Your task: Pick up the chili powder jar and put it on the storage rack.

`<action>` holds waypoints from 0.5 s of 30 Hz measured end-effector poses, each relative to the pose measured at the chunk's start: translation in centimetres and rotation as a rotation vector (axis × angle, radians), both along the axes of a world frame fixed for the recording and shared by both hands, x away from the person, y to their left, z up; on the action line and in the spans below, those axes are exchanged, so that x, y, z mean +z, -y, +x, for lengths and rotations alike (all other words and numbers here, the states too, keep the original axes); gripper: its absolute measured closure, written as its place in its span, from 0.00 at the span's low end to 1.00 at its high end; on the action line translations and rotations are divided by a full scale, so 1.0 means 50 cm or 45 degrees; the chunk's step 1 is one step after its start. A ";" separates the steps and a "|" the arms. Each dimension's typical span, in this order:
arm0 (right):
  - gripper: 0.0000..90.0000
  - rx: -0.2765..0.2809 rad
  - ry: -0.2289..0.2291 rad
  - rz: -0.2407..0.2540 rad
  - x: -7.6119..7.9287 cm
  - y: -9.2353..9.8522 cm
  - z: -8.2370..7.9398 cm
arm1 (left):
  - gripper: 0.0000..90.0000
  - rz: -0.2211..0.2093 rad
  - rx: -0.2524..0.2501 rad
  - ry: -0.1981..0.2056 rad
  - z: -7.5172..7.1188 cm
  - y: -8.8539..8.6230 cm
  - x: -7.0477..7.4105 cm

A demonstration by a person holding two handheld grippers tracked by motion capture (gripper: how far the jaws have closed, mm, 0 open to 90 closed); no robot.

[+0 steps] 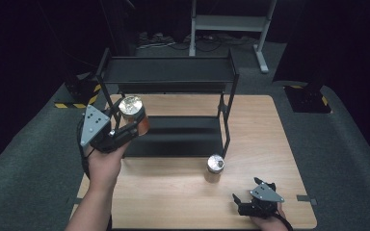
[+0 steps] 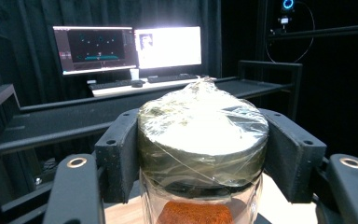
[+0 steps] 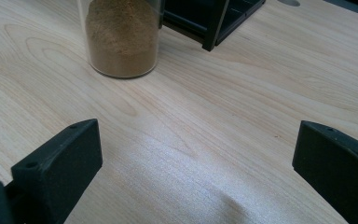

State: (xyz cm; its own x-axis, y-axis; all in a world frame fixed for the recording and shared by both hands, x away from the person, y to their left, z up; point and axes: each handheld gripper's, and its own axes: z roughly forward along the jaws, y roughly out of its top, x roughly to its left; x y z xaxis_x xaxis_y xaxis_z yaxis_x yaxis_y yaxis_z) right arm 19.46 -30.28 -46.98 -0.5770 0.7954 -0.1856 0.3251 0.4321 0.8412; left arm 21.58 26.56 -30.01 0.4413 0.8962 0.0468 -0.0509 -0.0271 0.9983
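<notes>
While we hold the left gripper (image 1: 127, 129) up at the left end of the black metal two-tier rack (image 1: 166, 72), its jaws are clamped on the film-wrapped dark lid of a clear glass jar of reddish-brown powder (image 1: 134, 113), carried above the wooden table (image 1: 173, 202). We judge the step in hand to be shelving this jar. To do it well we keep it upright, lead it level over the rack's edge, and let it settle before easing the jaws, since the film looks slippery. Further right, a second clear jar of tan powder (image 1: 214, 168) stands on the table just in front of the rack's right post. At the right, our right gripper (image 1: 245, 199) rests low near the table's front edge, jaws spread wide and empty.
</notes>
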 end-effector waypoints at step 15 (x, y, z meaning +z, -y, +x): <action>0.01 0.008 0.003 -0.004 0.000 0.000 0.000 | 0.38 -0.024 0.010 0.027 0.031 0.010 0.039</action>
State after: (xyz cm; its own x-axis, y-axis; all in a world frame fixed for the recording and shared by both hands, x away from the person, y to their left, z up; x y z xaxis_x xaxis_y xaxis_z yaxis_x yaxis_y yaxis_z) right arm 19.45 -30.29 -46.99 -0.5817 0.7910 -0.1895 0.3206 0.4371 0.8403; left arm 23.14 26.04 -28.07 0.4332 0.9005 0.0388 -0.0719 -0.0084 0.9974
